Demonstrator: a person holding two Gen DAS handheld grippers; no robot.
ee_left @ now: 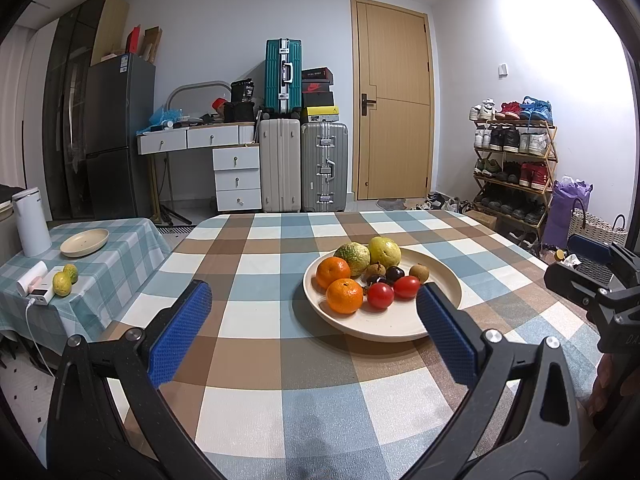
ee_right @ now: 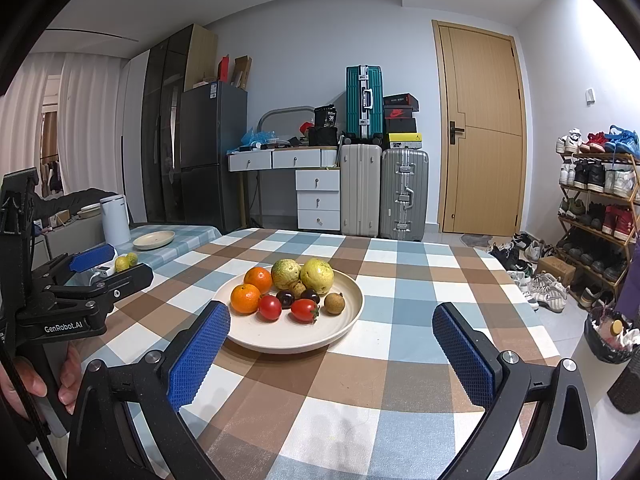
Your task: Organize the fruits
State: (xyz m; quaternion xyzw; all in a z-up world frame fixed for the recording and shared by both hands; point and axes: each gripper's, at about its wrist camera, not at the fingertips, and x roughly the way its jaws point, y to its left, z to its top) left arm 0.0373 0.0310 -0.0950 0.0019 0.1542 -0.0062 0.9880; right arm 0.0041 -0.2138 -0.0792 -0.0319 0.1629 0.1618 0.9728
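While held above the checked table point(ee_left: 248, 320), both grippers faced the plate point(ee_left: 440, 280) of fruit. Left gripper point(ee_left: 314, 312): jaws spread wide, nothing between the blue pads point(ee_left: 180, 336), right pad overlapping the plate's near rim in view. Right gripper point(ee_right: 332, 344): likewise released and empty, left pad just before the plate's near edge, seen also at the right margin of the left view. Plate point(ee_right: 344, 320) near mid-table, carrying two oranges point(ee_right: 245, 298) at left, two green guavas point(ee_right: 317, 276) at the back, two tomatoes point(ee_right: 304, 310) at the front, dark plums point(ee_right: 285, 299) in the middle, and brown longans point(ee_right: 333, 303), one lying apart toward the right. Fruits mostly touching in a cluster. On the side table point(ee_left: 120, 240) to the left: an empty dish point(ee_left: 85, 242), a white kettle point(ee_left: 31, 222), and two green fruits point(ee_left: 62, 283) just beside a white charger point(ee_left: 44, 294).
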